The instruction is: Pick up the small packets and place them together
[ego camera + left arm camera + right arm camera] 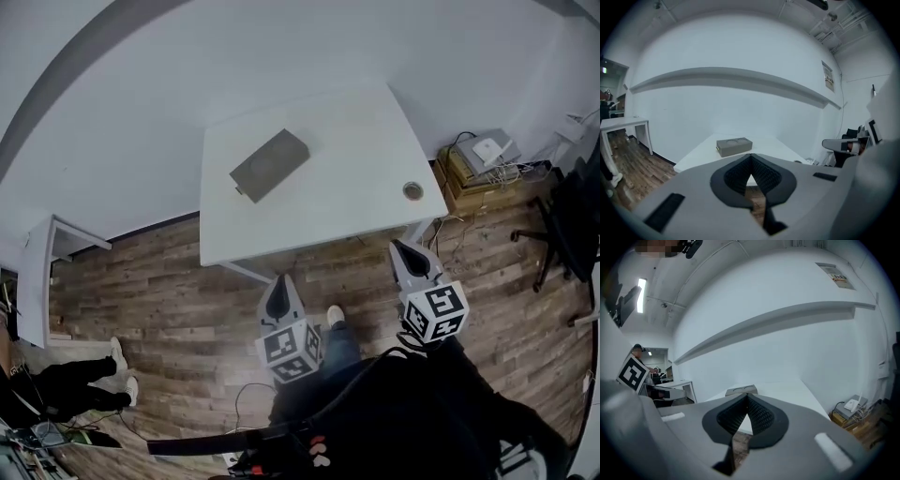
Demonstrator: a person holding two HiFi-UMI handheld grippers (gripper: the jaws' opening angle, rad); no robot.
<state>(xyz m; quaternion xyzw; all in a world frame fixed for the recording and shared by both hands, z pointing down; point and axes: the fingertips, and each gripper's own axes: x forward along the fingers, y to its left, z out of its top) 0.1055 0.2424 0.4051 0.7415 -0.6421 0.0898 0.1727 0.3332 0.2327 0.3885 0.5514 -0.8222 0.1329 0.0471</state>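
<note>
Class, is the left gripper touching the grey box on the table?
Apart: head view shows left gripper over the floor, grey box far off on the table.

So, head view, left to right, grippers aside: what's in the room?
small white side table → grey box on the big table → round cap in that tabletop → white device on a stack by the wall → black office chair

Table [356, 178]: plain white.
Box [270, 164]: dull grey-brown.
Floor [169, 281]: brown wood-grain planks, mixed light and dark.
Left gripper [278, 284], right gripper [403, 248]: grey bodies, black ribbed pads [763, 174], cubes patterned with black-and-white square markers.
Wall [141, 112]: white.
Office chair [567, 225]: black.
</note>
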